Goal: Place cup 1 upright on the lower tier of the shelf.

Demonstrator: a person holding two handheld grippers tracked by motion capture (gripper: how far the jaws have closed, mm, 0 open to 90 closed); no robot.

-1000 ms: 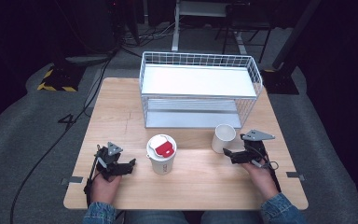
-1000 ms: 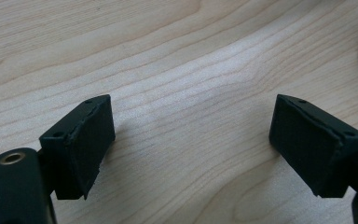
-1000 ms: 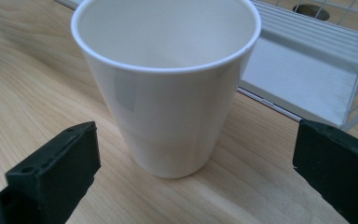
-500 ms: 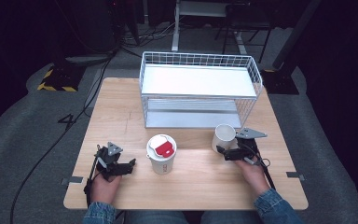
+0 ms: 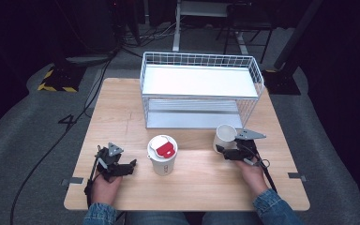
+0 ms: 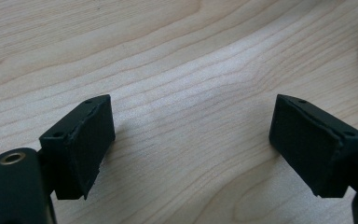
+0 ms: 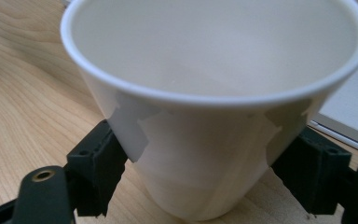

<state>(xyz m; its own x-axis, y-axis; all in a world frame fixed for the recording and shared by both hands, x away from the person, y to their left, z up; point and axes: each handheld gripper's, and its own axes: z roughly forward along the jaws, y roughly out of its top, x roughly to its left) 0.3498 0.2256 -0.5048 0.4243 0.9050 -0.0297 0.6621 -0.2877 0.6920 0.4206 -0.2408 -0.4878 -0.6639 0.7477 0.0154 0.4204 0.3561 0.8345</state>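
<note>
Right gripper (image 5: 227,151) set around the open white cup (image 5: 225,136), one jaw on each side of the cup's lower wall in the right gripper view (image 7: 205,186), pads right at the wall but no squeeze or dent to be seen, so whether clenched on it or merely enclosing it could not be told. Cup upright on the wooden table (image 5: 122,108), near the right front corner of the white wire rack (image 5: 201,79), just in front of it. Left gripper (image 5: 124,166) released, jaws spread wide over bare tabletop (image 6: 182,93), resting low at the table's left front. Lidded paper cup with a red tab (image 5: 162,153) stood between the two grippers, apart from both.
</note>
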